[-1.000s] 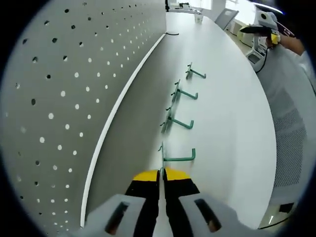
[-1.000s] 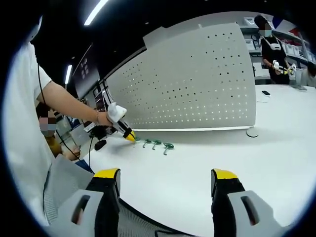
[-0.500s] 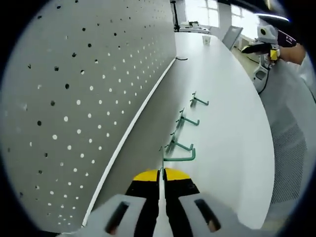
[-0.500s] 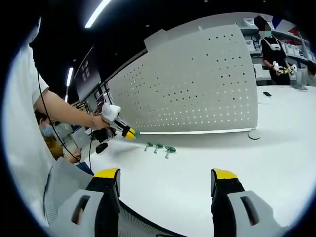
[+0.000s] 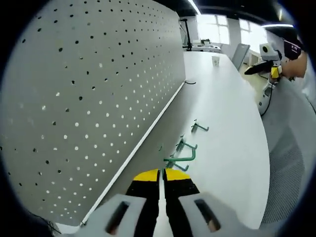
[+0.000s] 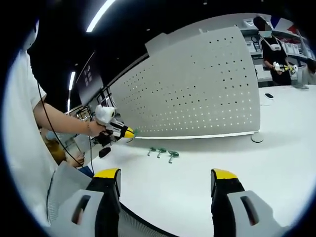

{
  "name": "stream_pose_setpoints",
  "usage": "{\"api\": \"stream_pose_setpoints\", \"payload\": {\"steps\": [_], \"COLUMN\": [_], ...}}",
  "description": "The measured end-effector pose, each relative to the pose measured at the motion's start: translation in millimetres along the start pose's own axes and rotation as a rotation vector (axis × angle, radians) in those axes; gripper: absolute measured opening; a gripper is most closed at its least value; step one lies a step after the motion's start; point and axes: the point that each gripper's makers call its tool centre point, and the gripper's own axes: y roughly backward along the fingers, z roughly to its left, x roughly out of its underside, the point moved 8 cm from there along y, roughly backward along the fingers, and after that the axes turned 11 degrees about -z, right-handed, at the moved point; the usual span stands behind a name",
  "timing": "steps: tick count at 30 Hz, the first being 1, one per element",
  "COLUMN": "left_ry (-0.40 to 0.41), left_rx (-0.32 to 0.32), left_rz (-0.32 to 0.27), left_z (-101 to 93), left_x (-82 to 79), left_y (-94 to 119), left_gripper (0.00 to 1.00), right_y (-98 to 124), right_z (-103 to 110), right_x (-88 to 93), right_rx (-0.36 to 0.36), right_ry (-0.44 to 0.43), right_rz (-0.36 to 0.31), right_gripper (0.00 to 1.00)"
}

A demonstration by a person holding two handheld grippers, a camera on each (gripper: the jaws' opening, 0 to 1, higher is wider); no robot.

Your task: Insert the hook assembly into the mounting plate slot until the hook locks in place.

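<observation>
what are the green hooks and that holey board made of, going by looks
Green hooks: thin bent rod, probably metal wire with a green coating; even colour, slight sheen. The left gripper holds one.
Perforated board: flat, matte pale grey with regular punched holes; looks like painted sheet metal, though plastic can't be ruled out.

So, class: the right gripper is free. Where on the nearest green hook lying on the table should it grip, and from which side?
Probably the straight shank of the nearest hook, from above with the right gripper open: it lies flat on the table, so only the top is free. Its exact shape is too small to tell; the left gripper pinches its hook at the back end.
</observation>
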Motion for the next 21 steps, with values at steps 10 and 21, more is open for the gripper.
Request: {"api": "stream_pose_setpoints", "payload": {"steps": [10,21], "left_ry": [0.022,0.083], "left_rx": [-0.061,-0.122], "left_rz": [-0.103,-0.215], "left_z": [-28.8,-51.8], "left_x": [-16.8,-30.2], "left_y": [14,27], "left_gripper": [0.01,0.02], "right_y": [-4,-8], "right_z": [3,9], "right_x": [-8.1,-13.6], "right_rx": [-0.022,-0.042], "right_ry": [-0.028,-0.024], "right_rz": [-0.038,-0.049], "right_gripper": [0.72,0.72]}}
